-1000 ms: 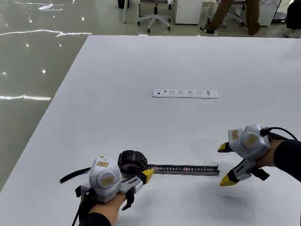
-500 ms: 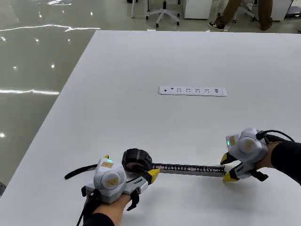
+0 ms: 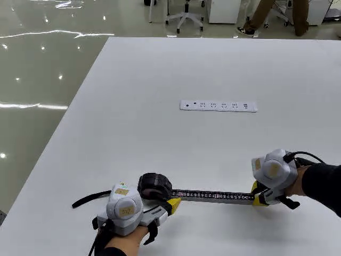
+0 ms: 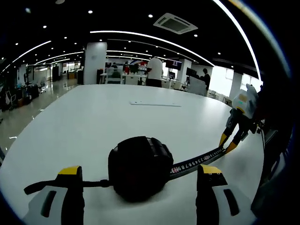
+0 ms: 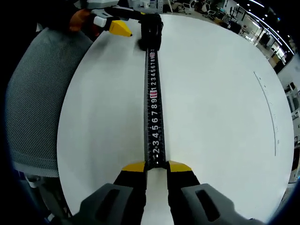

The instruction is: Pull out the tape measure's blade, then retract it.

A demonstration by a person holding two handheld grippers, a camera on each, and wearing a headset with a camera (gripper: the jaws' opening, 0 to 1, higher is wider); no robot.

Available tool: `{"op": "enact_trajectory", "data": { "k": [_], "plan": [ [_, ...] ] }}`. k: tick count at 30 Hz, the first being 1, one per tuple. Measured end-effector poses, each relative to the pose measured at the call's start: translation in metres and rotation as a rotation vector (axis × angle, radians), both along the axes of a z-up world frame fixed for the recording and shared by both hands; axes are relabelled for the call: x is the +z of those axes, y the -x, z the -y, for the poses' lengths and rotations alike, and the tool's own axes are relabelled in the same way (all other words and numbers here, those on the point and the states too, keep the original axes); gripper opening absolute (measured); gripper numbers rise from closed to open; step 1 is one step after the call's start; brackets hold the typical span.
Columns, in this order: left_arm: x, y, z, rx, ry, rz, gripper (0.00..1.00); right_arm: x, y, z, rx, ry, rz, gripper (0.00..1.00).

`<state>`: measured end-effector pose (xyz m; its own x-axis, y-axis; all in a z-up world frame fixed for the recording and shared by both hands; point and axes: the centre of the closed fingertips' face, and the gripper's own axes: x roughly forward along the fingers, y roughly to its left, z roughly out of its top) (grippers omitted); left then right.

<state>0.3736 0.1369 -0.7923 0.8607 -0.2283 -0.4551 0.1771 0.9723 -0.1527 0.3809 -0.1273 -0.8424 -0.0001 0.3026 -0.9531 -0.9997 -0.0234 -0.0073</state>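
Down low, right gripper [image 5: 156, 167] clamps blade [image 5: 153, 110]; left gripper [image 4: 140, 171], jaws apart, straddles case [image 3: 154, 185].

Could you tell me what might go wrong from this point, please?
The left gripper stands open around the case, so pulling may drag it across the table. The right gripper pinches only the tip of the blade; a slip could let it snap back.
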Motion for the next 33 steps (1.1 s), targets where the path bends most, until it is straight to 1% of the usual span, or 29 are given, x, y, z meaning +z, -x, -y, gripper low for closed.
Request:
{"op": "enact_trajectory", "data": {
  "k": [3, 5, 7, 9, 12, 13, 14, 15, 16, 17, 18, 19, 23, 25, 26, 27, 29, 33],
  "plan": [
    [0.001, -0.006, 0.005, -0.006, 0.008, -0.003, 0.92, 0.0, 0.0, 0.002, -0.017, 0.003, -0.006, 0.11],
    [0.0, -0.01, 0.007, -0.006, 0.005, -0.001, 0.91, 0.0, -0.001, 0.002, -0.064, 0.003, -0.013, 0.11],
    [-0.002, -0.013, 0.005, 0.007, 0.006, -0.012, 0.87, 0.0, -0.003, 0.002, -0.105, -0.001, -0.018, 0.11],
    [-0.005, -0.015, 0.003, 0.026, 0.019, -0.023, 0.85, 0.0, -0.002, 0.002, -0.11, -0.001, -0.018, 0.11],
    [-0.007, -0.018, 0.002, 0.036, 0.023, -0.034, 0.8, -0.001, -0.002, 0.002, -0.111, 0.001, -0.011, 0.11],
    [-0.008, -0.019, 0.003, 0.035, 0.019, -0.04, 0.77, -0.001, -0.002, 0.002, -0.11, 0.003, -0.011, 0.11],
    [-0.012, -0.02, 0.002, 0.029, 0.003, -0.059, 0.74, -0.001, -0.002, 0.002, -0.112, 0.006, -0.015, 0.11],
    [-0.014, -0.021, 0.003, 0.028, -0.001, -0.07, 0.72, -0.001, -0.002, 0.002, -0.114, 0.009, -0.017, 0.11],
    [-0.014, -0.022, 0.003, 0.028, 0.0, -0.072, 0.7, -0.001, -0.002, 0.002, -0.118, 0.011, -0.019, 0.11],
    [-0.014, -0.024, 0.004, 0.027, 0.005, -0.076, 0.68, -0.001, -0.003, 0.003, -0.145, 0.012, -0.028, 0.11],
    [-0.015, -0.023, 0.005, 0.027, 0.003, -0.088, 0.65, -0.001, -0.004, 0.003, -0.154, 0.013, -0.033, 0.11],
    [-0.016, -0.023, 0.009, 0.019, 0.014, -0.101, 0.64, -0.001, -0.004, 0.003, -0.152, 0.016, -0.032, 0.11],
    [-0.016, -0.022, 0.007, 0.036, -0.004, -0.116, 0.63, -0.002, -0.004, 0.002, -0.149, 0.035, -0.029, 0.11],
    [-0.016, -0.021, 0.007, 0.035, -0.018, -0.124, 0.63, -0.002, -0.004, 0.003, -0.146, 0.042, -0.029, 0.11],
    [-0.017, -0.022, 0.007, 0.03, -0.031, -0.13, 0.62, -0.002, -0.004, 0.003, -0.142, 0.043, -0.027, 0.11],
    [-0.018, -0.022, 0.007, 0.029, -0.038, -0.139, 0.62, -0.002, -0.005, 0.003, -0.144, 0.043, -0.027, 0.11],
    [-0.018, -0.021, 0.006, 0.021, -0.055, -0.145, 0.62, -0.002, -0.004, 0.002, -0.144, 0.04, -0.026, 0.11],
    [-0.018, -0.02, 0.006, 0.018, -0.063, -0.138, 0.61, -0.002, -0.004, 0.003, -0.139, 0.045, -0.022, 0.11]
  ]
}}
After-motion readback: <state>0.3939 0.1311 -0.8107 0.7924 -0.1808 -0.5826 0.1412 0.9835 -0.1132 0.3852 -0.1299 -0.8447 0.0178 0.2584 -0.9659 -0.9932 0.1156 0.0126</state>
